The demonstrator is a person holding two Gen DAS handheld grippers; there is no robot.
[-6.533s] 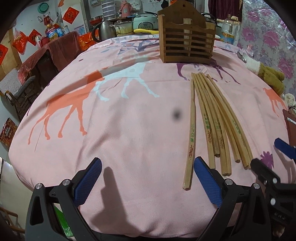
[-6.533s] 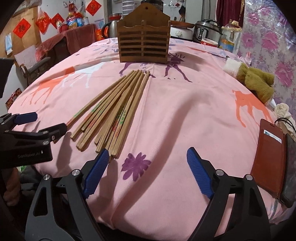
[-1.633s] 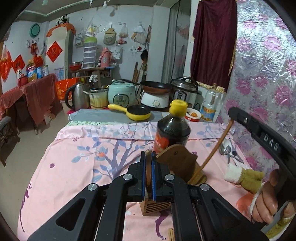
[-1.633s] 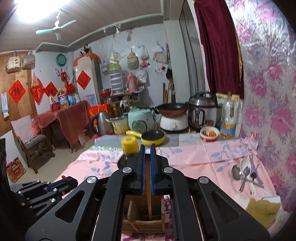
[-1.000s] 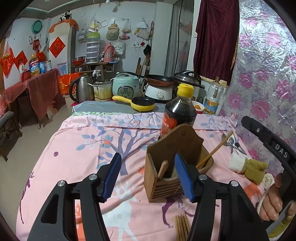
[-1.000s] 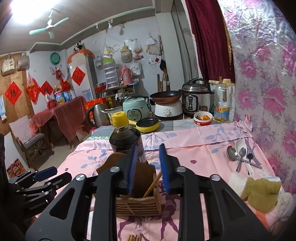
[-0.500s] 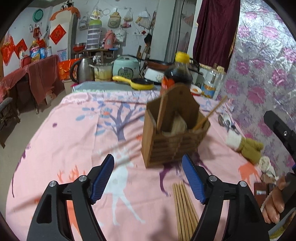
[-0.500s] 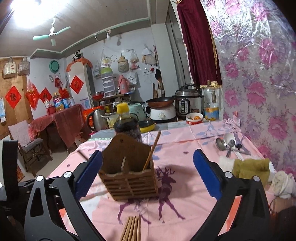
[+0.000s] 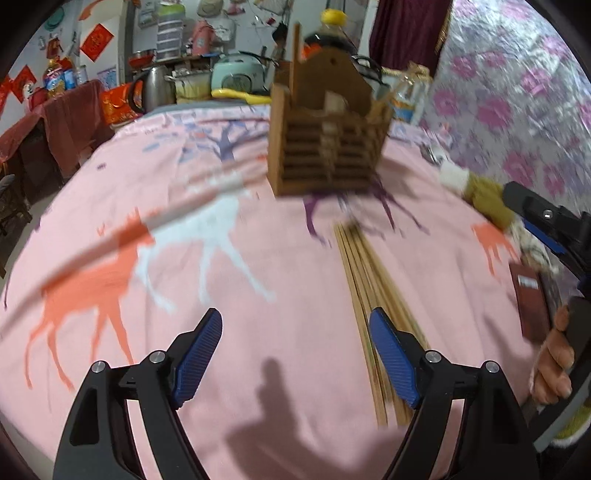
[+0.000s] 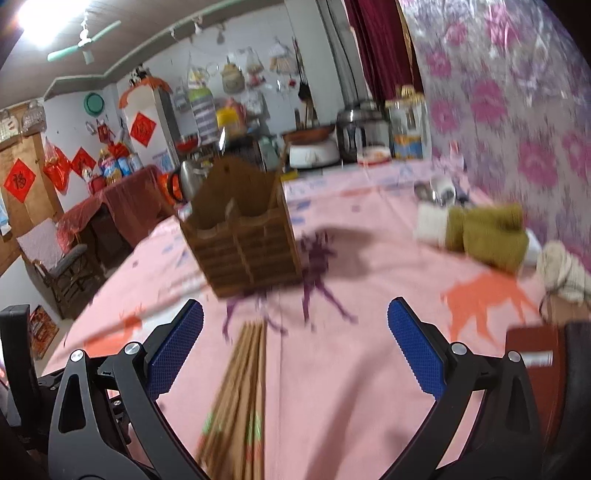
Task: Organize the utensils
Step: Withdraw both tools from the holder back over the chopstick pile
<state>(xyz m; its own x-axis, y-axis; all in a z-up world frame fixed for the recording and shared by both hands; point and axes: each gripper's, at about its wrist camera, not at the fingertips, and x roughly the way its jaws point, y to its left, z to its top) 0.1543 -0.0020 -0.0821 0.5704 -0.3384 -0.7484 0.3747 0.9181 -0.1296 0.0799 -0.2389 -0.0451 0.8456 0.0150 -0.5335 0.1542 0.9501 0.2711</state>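
A brown slatted wooden holder [image 9: 327,147] stands upright on the pink cloth, with two chopsticks in it; it also shows in the right wrist view [image 10: 245,236]. A bundle of several wooden chopsticks [image 9: 369,295] lies flat in front of it, seen in the right wrist view [image 10: 240,398] too. My left gripper [image 9: 295,354] is open and empty, low over the cloth, its right finger beside the bundle. My right gripper [image 10: 291,350] is open and empty, above the bundle's near end. Both views are blurred.
A dark sauce bottle [image 9: 328,27] stands behind the holder. A brown-and-white glove [image 10: 480,229] and a cream cloth [image 10: 565,269] lie at the right. A red-brown wallet [image 9: 530,306] lies near the right edge. Spoons [image 10: 439,192] lie at the far right.
Both grippers were shut on chopsticks over the holder, then opened and left them in it. Since then both have drawn back and dropped toward the bundle on the cloth.
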